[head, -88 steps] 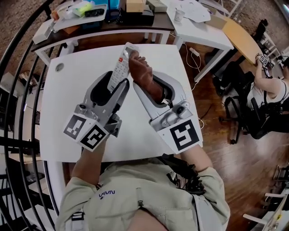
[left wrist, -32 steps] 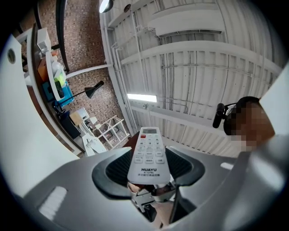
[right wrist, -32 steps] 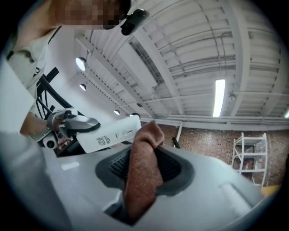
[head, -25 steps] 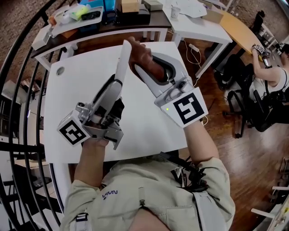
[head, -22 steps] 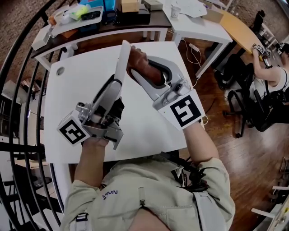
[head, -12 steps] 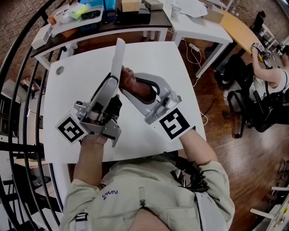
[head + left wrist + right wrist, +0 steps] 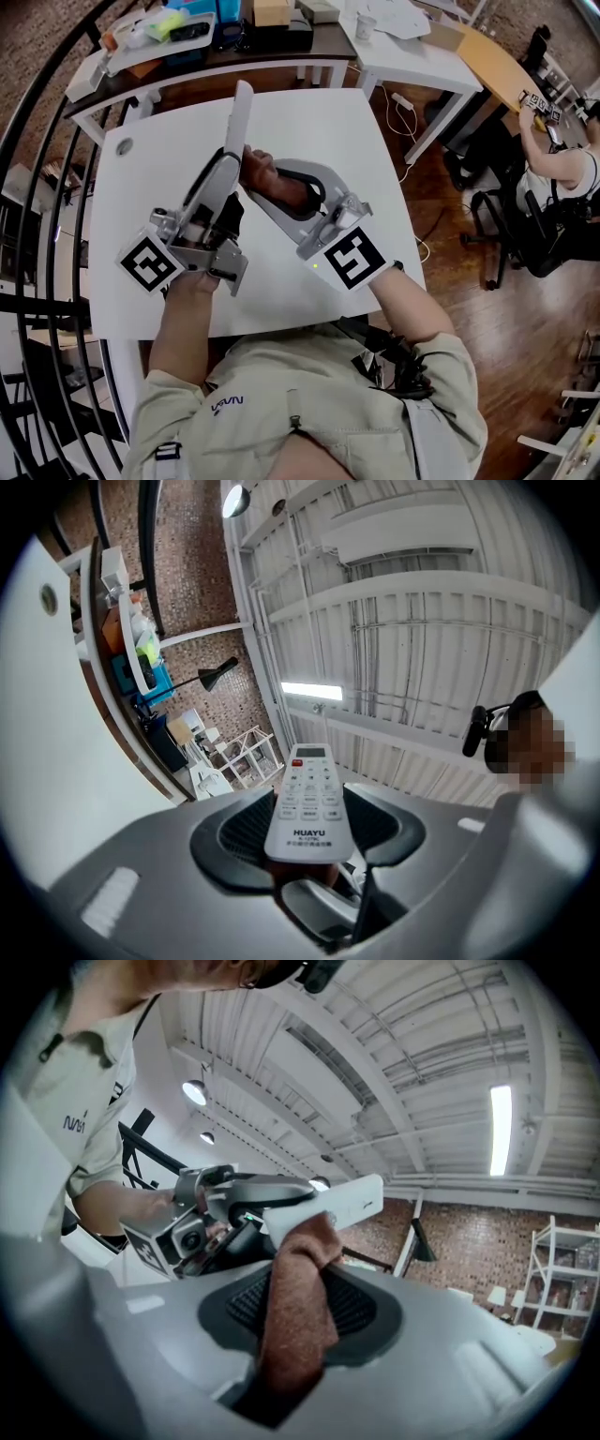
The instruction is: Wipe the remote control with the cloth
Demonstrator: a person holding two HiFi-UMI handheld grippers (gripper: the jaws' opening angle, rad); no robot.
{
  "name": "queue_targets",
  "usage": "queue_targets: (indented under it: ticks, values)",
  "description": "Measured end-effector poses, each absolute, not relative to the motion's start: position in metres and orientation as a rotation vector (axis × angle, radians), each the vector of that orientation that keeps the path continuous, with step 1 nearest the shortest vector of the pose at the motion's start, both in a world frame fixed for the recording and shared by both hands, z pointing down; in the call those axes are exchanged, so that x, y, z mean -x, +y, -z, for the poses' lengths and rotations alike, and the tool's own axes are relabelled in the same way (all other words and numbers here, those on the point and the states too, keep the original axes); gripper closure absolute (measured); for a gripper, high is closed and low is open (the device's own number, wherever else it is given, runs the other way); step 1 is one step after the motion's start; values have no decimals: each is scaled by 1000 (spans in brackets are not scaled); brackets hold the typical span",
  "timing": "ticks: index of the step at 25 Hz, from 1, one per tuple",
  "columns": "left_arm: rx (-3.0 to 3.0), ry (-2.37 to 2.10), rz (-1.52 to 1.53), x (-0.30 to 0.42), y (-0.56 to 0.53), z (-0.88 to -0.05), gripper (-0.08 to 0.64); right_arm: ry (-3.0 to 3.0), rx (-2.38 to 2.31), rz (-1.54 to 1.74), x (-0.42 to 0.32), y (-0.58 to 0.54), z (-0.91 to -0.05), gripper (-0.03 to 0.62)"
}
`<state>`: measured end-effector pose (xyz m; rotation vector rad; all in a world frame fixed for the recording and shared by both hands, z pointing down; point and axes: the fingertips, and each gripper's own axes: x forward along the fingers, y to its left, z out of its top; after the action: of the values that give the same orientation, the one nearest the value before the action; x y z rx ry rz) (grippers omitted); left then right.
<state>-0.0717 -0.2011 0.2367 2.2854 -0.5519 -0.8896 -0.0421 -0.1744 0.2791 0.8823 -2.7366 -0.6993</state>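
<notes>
Now right claw (image 7: 255, 174), clamped on rust-brown fabric cloth (image 7: 298, 1288), has slid down the long white plastic remote control (image 7: 238, 117) toward left claw (image 7: 309, 829) clamping its base above the white worktop (image 7: 323, 131), so a wiping stroke looks underway.

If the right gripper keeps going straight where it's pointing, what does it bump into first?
Most likely the remote control. The right gripper points right at it, and the cloth pinched in its jaws seems to reach the remote's side, so the cloth would press there first.
</notes>
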Motion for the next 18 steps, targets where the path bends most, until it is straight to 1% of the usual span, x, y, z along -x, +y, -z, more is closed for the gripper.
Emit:
queue_targets:
  ticks: [4,11,14,18]
  values:
    - [-2402,-683,807,76,-210,-236,316,-2755,-962,754,27,-191,-259,465]
    - [-2566,-931,632,90,-232,-241,316,-2626,-945,615,-10,-237,-270,465]
    - [-2665,-1070,510,93,-244,-249,316,-2583,-1001,599,-23,-256,-259,465]
    - [-2761,-1246,307,95,-268,-266,316,-2546,-1202,577,-44,-298,-235,465]
